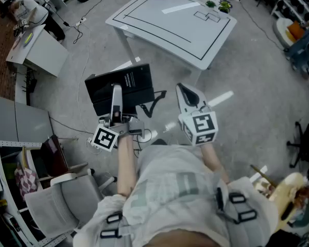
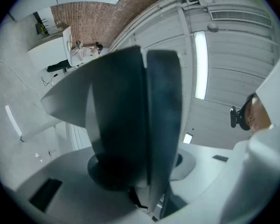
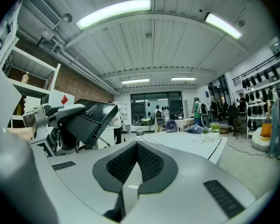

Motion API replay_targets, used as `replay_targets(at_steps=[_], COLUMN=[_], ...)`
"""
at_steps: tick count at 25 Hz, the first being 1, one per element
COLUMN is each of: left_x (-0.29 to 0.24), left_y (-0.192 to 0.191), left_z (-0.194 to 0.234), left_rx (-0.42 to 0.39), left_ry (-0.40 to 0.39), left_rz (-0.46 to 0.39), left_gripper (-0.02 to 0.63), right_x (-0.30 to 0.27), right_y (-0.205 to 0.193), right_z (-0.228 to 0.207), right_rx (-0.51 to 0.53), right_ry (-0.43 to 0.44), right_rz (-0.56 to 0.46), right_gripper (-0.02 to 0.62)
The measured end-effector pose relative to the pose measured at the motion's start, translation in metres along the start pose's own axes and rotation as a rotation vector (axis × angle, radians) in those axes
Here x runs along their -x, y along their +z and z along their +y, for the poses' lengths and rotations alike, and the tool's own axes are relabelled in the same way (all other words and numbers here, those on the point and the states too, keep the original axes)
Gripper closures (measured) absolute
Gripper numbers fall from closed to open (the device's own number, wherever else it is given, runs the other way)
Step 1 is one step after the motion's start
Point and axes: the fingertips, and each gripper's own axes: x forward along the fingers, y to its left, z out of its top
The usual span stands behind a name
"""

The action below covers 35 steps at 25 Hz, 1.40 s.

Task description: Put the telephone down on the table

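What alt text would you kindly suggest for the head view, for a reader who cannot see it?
Seen from above, the left gripper clamps a black telephone above a grey floor, short of a white table marked with black lines. The right gripper is beside it, shut and empty.

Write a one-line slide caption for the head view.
Short of the white table, the left gripper holds a black telephone; the right gripper is shut and empty.
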Motion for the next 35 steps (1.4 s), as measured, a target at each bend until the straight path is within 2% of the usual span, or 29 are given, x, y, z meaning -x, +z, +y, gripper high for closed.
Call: replay_targets(at_steps=[11, 16, 20, 26, 35], left_x=[0.002, 0.012, 0.014, -0.014, -0.079], left_y=[-0.005, -0.007, -0.008, -0.006, -0.006], left_z=[0.013, 0.015, 0.025, 0.038, 0.063], left_rx=[0.030, 0.018, 0.053, 0.059, 0.071], left_ry=[0.000, -0.006, 0.015, -0.015, -0.084], left_rz=[0.005, 0.018, 0.004, -0.002, 0.032], left_gripper=[0.437, 0.437, 0.437, 0.437, 0.437], right_x=[-0.004, -0.007, -0.010, -0.028, -0.082], right_y=[-0.015, -0.021, -0.025, -0.022, -0.008], right_z=[0.004, 0.013, 0.016, -0.006, -0.045], right_rx=[-0.041, -0.040, -0.054, -0.040, -0.010], right_ry=[0.032, 0.038, 0.054, 0.037, -0.003], right_rz=[0.024, 0.036, 0.057, 0.031, 0.012], right_gripper=[0.588, 0.588, 0.588, 0.588, 0.588])
